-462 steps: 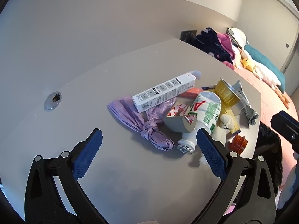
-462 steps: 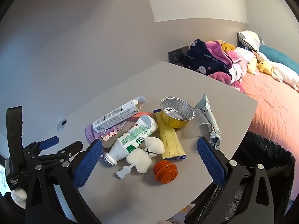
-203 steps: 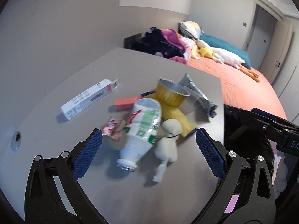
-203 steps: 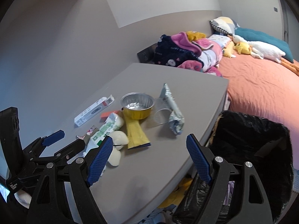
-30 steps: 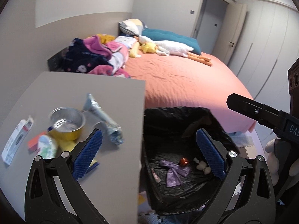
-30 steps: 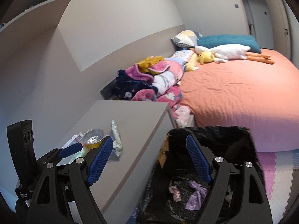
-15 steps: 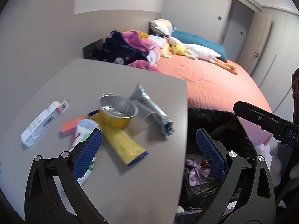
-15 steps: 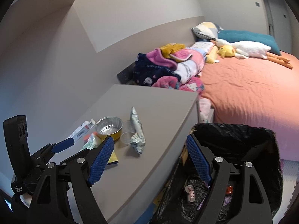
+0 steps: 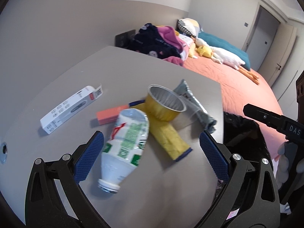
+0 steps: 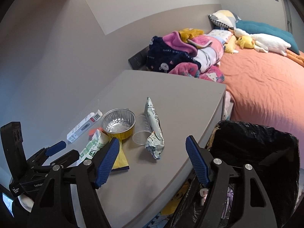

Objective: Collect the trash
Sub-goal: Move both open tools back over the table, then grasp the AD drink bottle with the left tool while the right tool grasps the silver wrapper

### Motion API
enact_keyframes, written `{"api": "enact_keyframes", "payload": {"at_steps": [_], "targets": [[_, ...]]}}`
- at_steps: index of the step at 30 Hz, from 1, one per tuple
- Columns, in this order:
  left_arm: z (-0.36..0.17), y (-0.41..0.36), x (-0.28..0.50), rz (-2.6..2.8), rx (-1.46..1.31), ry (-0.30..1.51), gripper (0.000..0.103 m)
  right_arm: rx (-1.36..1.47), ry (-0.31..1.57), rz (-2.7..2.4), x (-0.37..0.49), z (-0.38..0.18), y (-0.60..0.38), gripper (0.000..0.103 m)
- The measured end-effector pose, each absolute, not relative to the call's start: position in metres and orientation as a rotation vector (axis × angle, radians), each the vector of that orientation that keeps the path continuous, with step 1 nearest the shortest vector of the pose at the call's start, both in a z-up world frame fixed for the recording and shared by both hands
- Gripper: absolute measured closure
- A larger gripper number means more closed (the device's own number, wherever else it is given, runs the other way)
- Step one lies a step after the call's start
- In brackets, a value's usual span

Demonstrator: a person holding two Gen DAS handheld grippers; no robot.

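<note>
Trash lies on the grey table (image 9: 133, 72): a crushed white and green bottle (image 9: 127, 144), a yellow foil cup (image 9: 165, 102), a flat yellow packet (image 9: 169, 140), a silver snack wrapper (image 10: 153, 131), a clear plastic cup (image 10: 141, 133), a white box (image 9: 70, 106) and an orange bar (image 9: 110, 114). My left gripper (image 9: 152, 153) hangs open over the bottle and the yellow packet, holding nothing. My right gripper (image 10: 153, 160) is open near the table's edge with its jaws closing, nothing between them. A black-lined trash bin (image 10: 262, 152) stands to the right of the table.
A bed with an orange sheet (image 10: 266, 87) runs along the right. A heap of clothes (image 10: 182, 53) and soft toys (image 10: 262, 41) lies behind the table. A round metal fitting (image 9: 3, 150) sits in the table at the far left.
Both grippers have swung from above the bin back over the table. The bottle and yellow packet now lie under the left gripper. The right gripper's jaws stand a little narrower.
</note>
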State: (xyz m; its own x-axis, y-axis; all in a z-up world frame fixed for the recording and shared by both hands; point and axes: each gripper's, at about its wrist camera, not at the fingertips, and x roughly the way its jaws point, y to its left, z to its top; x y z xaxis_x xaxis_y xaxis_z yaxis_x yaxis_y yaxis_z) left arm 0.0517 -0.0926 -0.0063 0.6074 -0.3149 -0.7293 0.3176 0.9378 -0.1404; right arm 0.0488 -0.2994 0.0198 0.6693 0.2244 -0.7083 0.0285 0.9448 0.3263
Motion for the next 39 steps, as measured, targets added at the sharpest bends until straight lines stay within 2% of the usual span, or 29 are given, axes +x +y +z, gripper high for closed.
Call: {"api": "enact_keyframes", "payload": {"at_steps": [4, 12, 26, 28, 31, 34, 35, 36, 39], "targets": [[-0.015, -0.085, 0.061, -0.340, 0.005, 0.865, 0.006, 0.293, 0.847, 0.108, 0.064, 0.014, -0.295, 0.030], [-0.037, -0.073, 0.082, -0.304, -0.007, 0.933, 0.006, 0.273, 0.927, 0.115, 0.105, -0.010, -0.295, 0.048], [-0.074, -0.072, 0.109, -0.281, 0.023, 1.045, 0.007, 0.196, 1.028, 0.134, 0.158, -0.050, -0.285, 0.050], [-0.077, -0.073, 0.113, -0.279, 0.017, 1.055, 0.008, 0.180, 1.034, 0.136, 0.161, -0.055, -0.281, 0.054], [-0.080, -0.073, 0.115, -0.264, 0.017, 1.057, 0.015, 0.142, 1.025, 0.135, 0.163, -0.059, -0.277, 0.061], [-0.080, -0.076, 0.113, -0.254, 0.068, 1.041, 0.030, 0.110, 1.015, 0.134, 0.162, -0.059, -0.271, 0.066], [-0.079, -0.077, 0.112, -0.249, 0.083, 1.036, 0.036, 0.102, 1.015, 0.133, 0.162, -0.060, -0.270, 0.072], [-0.079, -0.077, 0.111, -0.246, 0.091, 1.033, 0.036, 0.093, 1.016, 0.128, 0.162, -0.060, -0.269, 0.079], [-0.078, -0.075, 0.110, -0.248, 0.087, 1.029, 0.036, 0.112, 1.023, 0.131, 0.161, -0.060, -0.270, 0.084]]}}
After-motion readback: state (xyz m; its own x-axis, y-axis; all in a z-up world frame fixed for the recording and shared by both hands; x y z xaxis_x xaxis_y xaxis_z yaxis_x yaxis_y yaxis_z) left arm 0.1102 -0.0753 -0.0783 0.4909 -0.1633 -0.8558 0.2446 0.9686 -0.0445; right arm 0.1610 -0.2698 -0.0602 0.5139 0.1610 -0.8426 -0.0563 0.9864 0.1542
